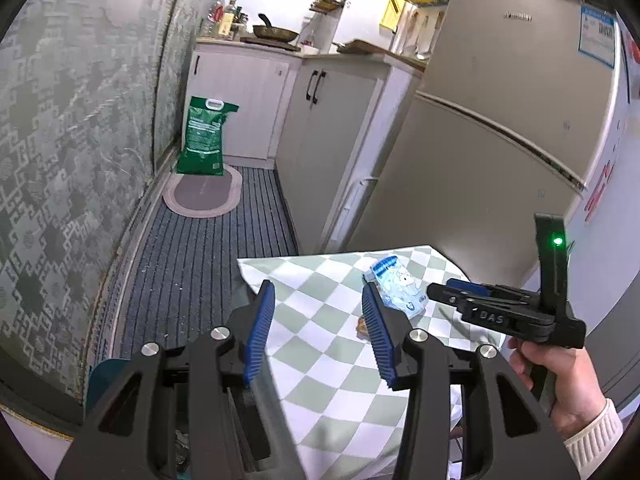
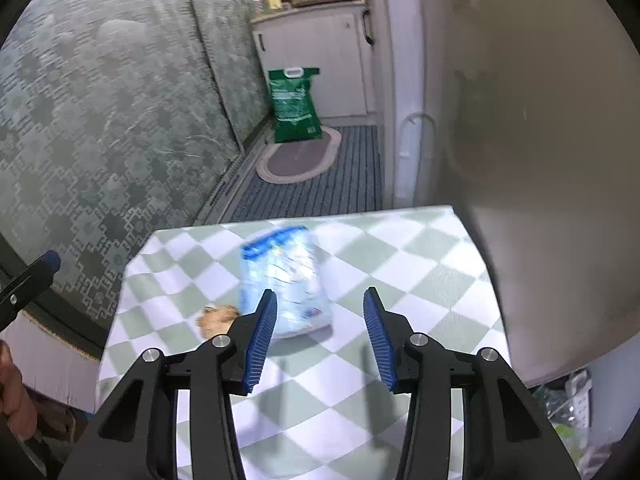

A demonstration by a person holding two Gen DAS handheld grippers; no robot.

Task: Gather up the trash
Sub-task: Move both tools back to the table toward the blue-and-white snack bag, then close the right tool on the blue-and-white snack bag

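A crinkled blue-and-white plastic packet (image 1: 396, 288) (image 2: 284, 280) lies on the table's green-and-white checked cloth (image 1: 320, 360) (image 2: 400, 260). A small brown scrap (image 1: 363, 326) (image 2: 218, 318) rests just beside it. My right gripper (image 2: 320, 294) (image 1: 444, 289) hovers over the packet's near end with jaws apart; the packet lies partly behind its left finger, not pressed. Over the table's left part, my left gripper (image 1: 318, 286) stands open and empty, with the packet just beyond its right fingertip. Only one blue tip of the left gripper (image 2: 50, 260) shows in the right wrist view.
A beige fridge (image 1: 500, 120) stands right behind the table. White cabinets (image 1: 328, 128) line the far side. A green sack (image 1: 202, 140) and an oval mat (image 1: 202, 196) sit on the striped floor. A patterned wall (image 1: 60, 160) runs along the left. A hand (image 1: 560, 376) holds the right gripper.
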